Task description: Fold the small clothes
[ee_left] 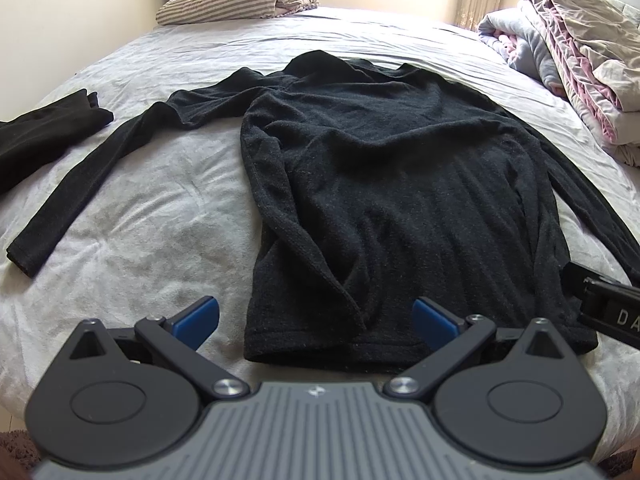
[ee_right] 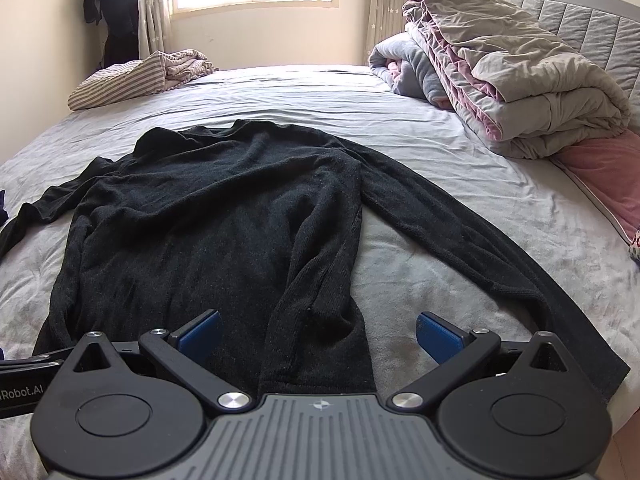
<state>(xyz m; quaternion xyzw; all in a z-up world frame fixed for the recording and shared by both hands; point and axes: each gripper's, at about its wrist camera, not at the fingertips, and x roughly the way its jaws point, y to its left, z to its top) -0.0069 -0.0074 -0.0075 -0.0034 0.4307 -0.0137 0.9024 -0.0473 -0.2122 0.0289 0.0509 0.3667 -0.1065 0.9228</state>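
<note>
Your left tongs (ee_left: 316,318) stand wide apart with nothing between the blue pads (ee_left: 198,316), held low and level at the near edge of the bed, aimed along the black long-sleeved knit sweater (ee_left: 392,184). They straddle the sweater's near-left hem corner: the left pad is over bare sheet just beside the hem, the right pad over the fabric. Whether either pad touches the cloth, you cannot tell.

Your right tongs (ee_right: 318,334) are equally wide and empty, in the same low, forward-pointing pose. They straddle the sweater's near-right hem corner, with one pad over the knit and the other over the sheet between the body and the right sleeve (ee_right: 480,240). The black housing of each tool shows at the edge of the other's view, so the two sit side by side along the hem.

There is one sweater, spread flat on the pale grey bed sheet (ee_left: 152,216). Its long axis runs away from you, hem nearest, collar farthest. Both sleeves angle out from the shoulders and back toward you; the left sleeve (ee_left: 80,184) lies well apart from the body.

Left of the sweater lies one other dark garment (ee_left: 36,136). Beyond the sweater's collar to the left sits one striped bundle of cloth (ee_right: 132,78); to the right, one stack of folded grey and pink quilts (ee_right: 512,92) against the padded headboard (ee_right: 580,20).
</note>
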